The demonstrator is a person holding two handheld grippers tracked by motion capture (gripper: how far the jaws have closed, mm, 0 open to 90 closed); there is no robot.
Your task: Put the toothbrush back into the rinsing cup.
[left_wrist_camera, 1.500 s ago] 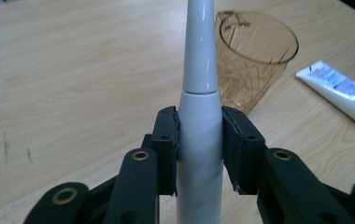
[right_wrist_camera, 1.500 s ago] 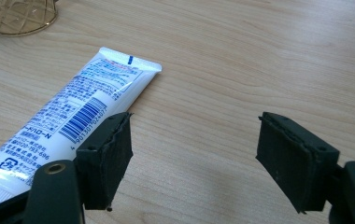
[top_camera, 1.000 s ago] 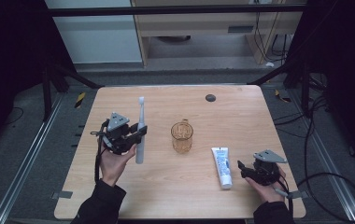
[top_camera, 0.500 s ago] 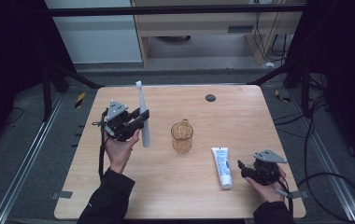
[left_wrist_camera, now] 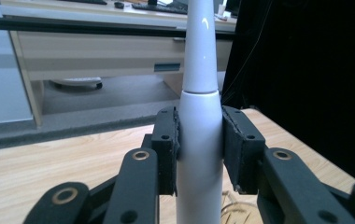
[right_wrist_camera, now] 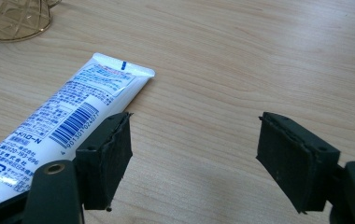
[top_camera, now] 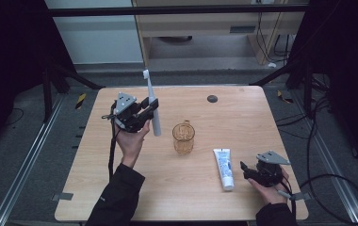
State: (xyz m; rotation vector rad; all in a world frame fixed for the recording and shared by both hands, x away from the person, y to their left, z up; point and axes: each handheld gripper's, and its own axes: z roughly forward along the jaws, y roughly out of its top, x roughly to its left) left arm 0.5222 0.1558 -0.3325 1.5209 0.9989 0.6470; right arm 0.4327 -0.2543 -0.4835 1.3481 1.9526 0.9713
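A white electric toothbrush (top_camera: 152, 106) is held nearly upright above the left half of the wooden table, brush head up. My left gripper (top_camera: 150, 107) is shut on its thick handle (left_wrist_camera: 200, 154), with both black pads pressed to its sides. To its right an amber glass cup (top_camera: 183, 137) stands on the table. A white toothpaste tube (top_camera: 224, 168) lies flat near the front right. Just right of the tube my right gripper (top_camera: 244, 170) rests low, open, with bare wood between its pads; the tube (right_wrist_camera: 59, 126) lies beside its left pad.
A small dark round disc (top_camera: 212, 98) lies near the table's far edge (top_camera: 177, 87). Behind the table stand a low wooden shelf unit (top_camera: 205, 28) and dark frame bars. Cables trail on the floor at the right.
My left gripper has lifted the toothbrush off the table and carried it away from me and to the right, tipping it from lying to nearly upright. The right gripper has stayed still.
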